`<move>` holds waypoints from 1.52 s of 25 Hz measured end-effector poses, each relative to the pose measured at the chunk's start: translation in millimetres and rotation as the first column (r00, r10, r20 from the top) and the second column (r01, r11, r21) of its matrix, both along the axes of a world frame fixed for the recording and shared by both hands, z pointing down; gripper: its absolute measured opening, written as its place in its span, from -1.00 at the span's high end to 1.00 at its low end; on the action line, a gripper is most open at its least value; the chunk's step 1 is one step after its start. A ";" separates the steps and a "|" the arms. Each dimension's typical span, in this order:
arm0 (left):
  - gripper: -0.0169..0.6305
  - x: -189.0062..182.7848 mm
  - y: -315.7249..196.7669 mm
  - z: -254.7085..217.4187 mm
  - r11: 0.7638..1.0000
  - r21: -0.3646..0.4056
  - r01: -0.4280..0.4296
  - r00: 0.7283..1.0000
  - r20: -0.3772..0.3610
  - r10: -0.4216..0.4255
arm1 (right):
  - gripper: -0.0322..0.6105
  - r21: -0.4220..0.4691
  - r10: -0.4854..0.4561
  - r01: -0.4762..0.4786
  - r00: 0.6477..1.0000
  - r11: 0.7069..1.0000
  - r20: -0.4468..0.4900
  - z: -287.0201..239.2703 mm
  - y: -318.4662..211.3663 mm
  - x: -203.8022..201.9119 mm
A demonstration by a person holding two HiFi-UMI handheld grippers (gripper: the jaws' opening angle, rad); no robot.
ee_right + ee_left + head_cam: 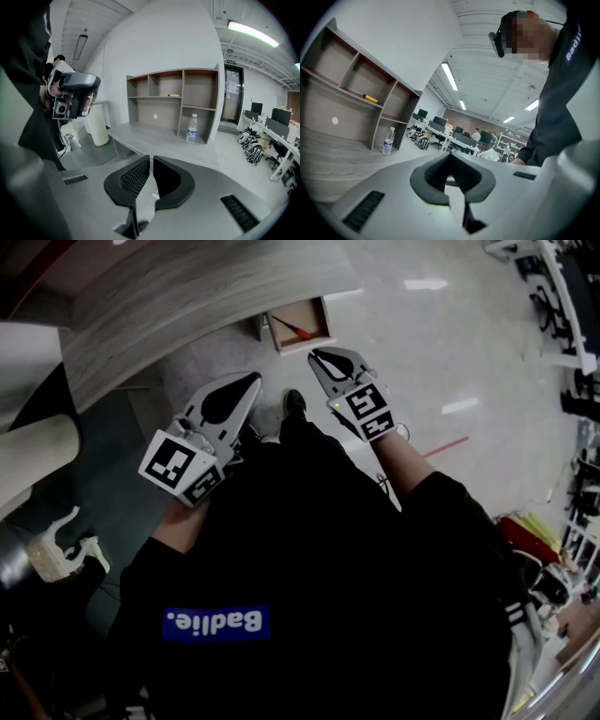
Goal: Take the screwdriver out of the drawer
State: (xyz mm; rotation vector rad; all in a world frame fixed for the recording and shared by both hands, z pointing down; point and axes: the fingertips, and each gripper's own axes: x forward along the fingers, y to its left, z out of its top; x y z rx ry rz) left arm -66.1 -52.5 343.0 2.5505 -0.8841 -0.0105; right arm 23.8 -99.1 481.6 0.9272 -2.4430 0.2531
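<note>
Grey wood-grain tabletop (187,306) fills the upper left of the head view. Below its edge the left gripper (254,379) hangs empty, its fingers pressed together. Just right of it the drawer (325,322) stands pulled open, and the red-handled screwdriver (298,332) lies on its floor. The right gripper (315,354) hovers near the drawer's near edge, fingers likewise pressed together on nothing. I judge this the approach step. Next, the right fingers must spread, dip into the drawer and close around the handle.

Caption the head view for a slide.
An open wooden drawer holds a red-handled screwdriver; the left gripper and right gripper, both shut and empty, are apart from it.
</note>
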 end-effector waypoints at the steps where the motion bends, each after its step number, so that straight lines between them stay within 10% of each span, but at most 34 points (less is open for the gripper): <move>1: 0.94 2.0 -3.1 0.1 1.000 -0.005 0.009 1.000 0.004 -0.009 | 0.81 -0.010 -0.004 0.004 1.000 1.000 -0.006 5.0 -3.3 3.7; 21: 0.94 5.6 -45.2 35.2 0.983 -0.061 0.172 0.983 0.072 -0.168 | 0.58 -0.246 -0.125 0.079 0.976 0.966 -0.177 168.6 -77.1 24.0; 38: 0.94 -10.1 -69.9 49.5 0.967 -0.091 0.239 0.968 0.098 -0.231 | 0.47 -0.405 -0.243 0.058 0.873 0.912 -0.423 314.9 -111.9 33.4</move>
